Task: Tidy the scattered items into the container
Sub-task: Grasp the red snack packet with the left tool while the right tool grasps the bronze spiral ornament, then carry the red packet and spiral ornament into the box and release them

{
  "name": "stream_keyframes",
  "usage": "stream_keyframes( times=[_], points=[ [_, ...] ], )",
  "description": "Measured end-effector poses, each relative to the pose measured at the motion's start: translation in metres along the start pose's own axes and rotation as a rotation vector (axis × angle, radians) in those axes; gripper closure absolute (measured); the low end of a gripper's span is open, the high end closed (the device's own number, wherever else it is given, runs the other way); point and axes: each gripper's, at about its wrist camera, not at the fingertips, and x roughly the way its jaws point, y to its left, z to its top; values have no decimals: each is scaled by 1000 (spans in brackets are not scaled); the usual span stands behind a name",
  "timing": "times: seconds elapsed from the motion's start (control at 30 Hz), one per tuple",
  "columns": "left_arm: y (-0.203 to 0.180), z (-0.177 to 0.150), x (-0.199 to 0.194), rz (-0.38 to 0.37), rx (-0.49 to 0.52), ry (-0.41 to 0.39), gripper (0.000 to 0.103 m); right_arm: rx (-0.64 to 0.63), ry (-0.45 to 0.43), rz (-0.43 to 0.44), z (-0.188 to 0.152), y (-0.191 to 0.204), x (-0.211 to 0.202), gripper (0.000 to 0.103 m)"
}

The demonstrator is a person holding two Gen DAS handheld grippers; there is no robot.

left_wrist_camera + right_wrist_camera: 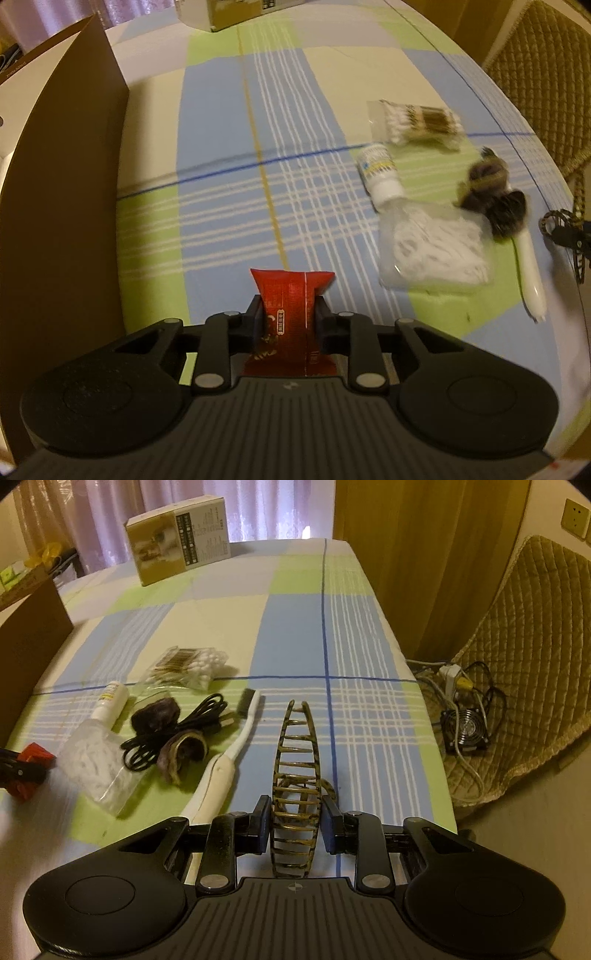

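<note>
Left gripper (290, 317): clamped on red sachet (291, 310), light, crinkly, held mid-body; box (66, 184) to its left. Right gripper (294, 825): jaws against hair claw (295, 786), stiff, brittle teeth; whether it bears weight cannot be told. Toothbrush (229, 760) just left

No wording can be read anywhere. The box (181, 539) at eleven o'clock carries print too small to make out. The red packet (291, 314) has blurred marks.

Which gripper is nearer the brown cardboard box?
Left. The left gripper is right beside the brown cardboard box; the right gripper is across the table.
</note>
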Motion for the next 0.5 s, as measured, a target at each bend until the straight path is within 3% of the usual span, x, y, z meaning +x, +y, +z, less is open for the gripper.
stream_keyframes(
  times=[0.5],
  points=[
    [-5, -30, -50, -80, 8, -59, 81, -28, 8, 138, -11, 31, -51, 79]
  ],
)
